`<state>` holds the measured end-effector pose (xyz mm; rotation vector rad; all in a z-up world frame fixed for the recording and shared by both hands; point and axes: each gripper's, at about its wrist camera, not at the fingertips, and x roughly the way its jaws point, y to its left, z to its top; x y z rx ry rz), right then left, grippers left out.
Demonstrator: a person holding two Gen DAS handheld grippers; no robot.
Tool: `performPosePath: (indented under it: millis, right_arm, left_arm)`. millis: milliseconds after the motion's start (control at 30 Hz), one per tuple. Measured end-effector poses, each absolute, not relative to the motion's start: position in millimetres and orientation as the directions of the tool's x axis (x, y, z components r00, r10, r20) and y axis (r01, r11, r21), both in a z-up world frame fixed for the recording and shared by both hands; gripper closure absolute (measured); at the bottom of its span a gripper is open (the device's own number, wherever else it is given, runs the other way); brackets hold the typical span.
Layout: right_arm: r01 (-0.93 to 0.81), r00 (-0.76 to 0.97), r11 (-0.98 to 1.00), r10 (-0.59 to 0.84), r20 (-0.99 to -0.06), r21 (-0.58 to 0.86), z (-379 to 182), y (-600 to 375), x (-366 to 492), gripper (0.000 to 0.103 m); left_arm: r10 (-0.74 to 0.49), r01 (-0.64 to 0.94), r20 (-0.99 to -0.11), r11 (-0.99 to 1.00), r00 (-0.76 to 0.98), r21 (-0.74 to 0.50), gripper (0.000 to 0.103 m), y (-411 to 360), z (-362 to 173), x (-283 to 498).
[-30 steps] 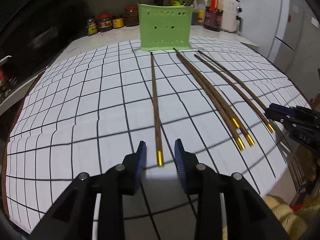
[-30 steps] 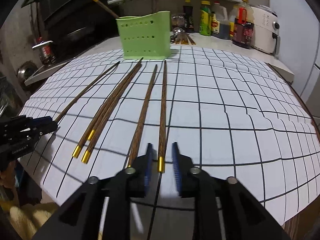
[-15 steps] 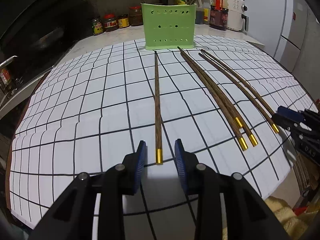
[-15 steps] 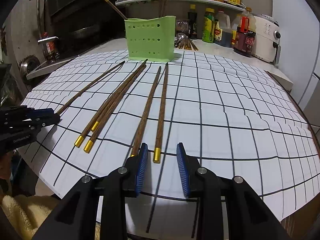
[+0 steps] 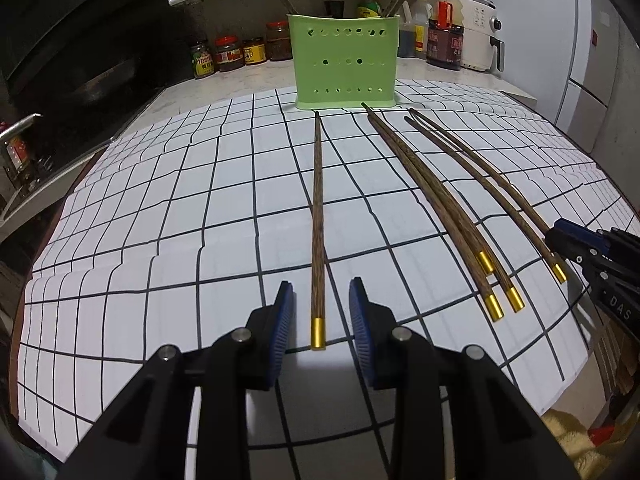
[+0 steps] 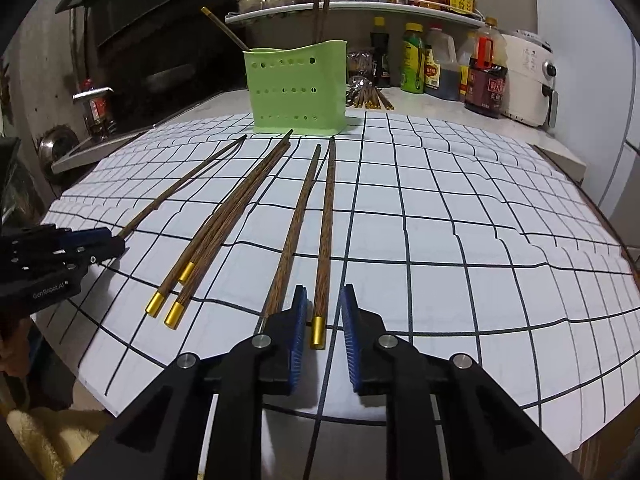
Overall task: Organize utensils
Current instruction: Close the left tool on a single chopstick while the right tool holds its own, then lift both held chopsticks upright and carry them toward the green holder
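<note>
Several brown chopsticks with gold ends lie on a white grid mat. A green perforated holder (image 5: 346,66) stands at the back with a few chopsticks upright in it; it also shows in the right wrist view (image 6: 298,87). My left gripper (image 5: 319,312) is open, its blue pads on either side of the gold end of a lone chopstick (image 5: 318,220). My right gripper (image 6: 323,320) is open around the gold end of the rightmost chopstick (image 6: 326,232), with its neighbour (image 6: 298,220) just outside the left pad.
A bundle of chopsticks (image 5: 440,204) lies between the two grippers. Jars, sauce bottles (image 6: 486,80) and a white appliance (image 6: 528,76) stand behind the holder. A stove area (image 6: 80,136) is at the left. The mat's front edge is right under the grippers.
Both grippers have moved forward and lower, so the gold ends now sit between their pads. The right jaws opened wider after one second ago. The chopsticks have not moved.
</note>
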<state>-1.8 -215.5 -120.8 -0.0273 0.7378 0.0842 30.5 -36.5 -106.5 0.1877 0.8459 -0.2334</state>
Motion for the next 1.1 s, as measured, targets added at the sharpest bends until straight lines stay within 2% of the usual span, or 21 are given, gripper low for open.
performPosePath:
  millis: [167, 233, 267, 400, 500, 667, 900, 1100]
  right_arm:
    - [-0.083, 0.745, 0.997, 0.064, -0.664, 0.002, -122, -216, -7, 0.088]
    - [-0.083, 0.747, 0.996, 0.073, -0.661, 0.016, -123, -216, -7, 0.094]
    - [-0.078, 0.749, 0.997, 0.071, -0.659, 0.018, -123, -216, -8, 0.095]
    - [-0.051, 0.748, 0.996, 0.089, -0.658, 0.076, -122, -222, -8, 0.096]
    - [-0.041, 0.757, 0.994, 0.095, -0.646, 0.098, -114, -226, -12, 0.096]
    - [-0.040, 0.792, 0.990, 0.113, -0.600, 0.133, -90, -231, -22, 0.096]
    - [-0.045, 0.877, 0.983, 0.123, -0.465, 0.176, -29, -243, -30, 0.096]
    - [-0.039, 0.927, 0.986, 0.097, -0.363, 0.164, 25, -250, -23, 0.096]
  left_arm:
    - [-0.132, 0.293, -0.752, 0.952, 0.646, 0.084, 0.081, -39, -107, 26]
    - [-0.121, 0.286, -0.749, 0.954, 0.652, 0.094, 0.095, -39, -106, 26]
    - [-0.111, 0.278, -0.746, 0.955, 0.657, 0.102, 0.096, -38, -107, 26]
    - [-0.163, 0.281, -0.753, 0.959, 0.638, 0.030, 0.096, -29, -104, 27]
    - [-0.173, 0.278, -0.736, 0.960, 0.655, 0.022, 0.096, -26, -97, 24]
    - [-0.213, 0.276, -0.657, 0.961, 0.723, -0.008, 0.096, -15, -65, 13]
    - [-0.253, 0.276, -0.476, 0.961, 0.842, -0.023, 0.096, -1, 1, 3]
    - [-0.272, 0.280, -0.372, 0.959, 0.887, -0.033, 0.096, 2, 39, -1]
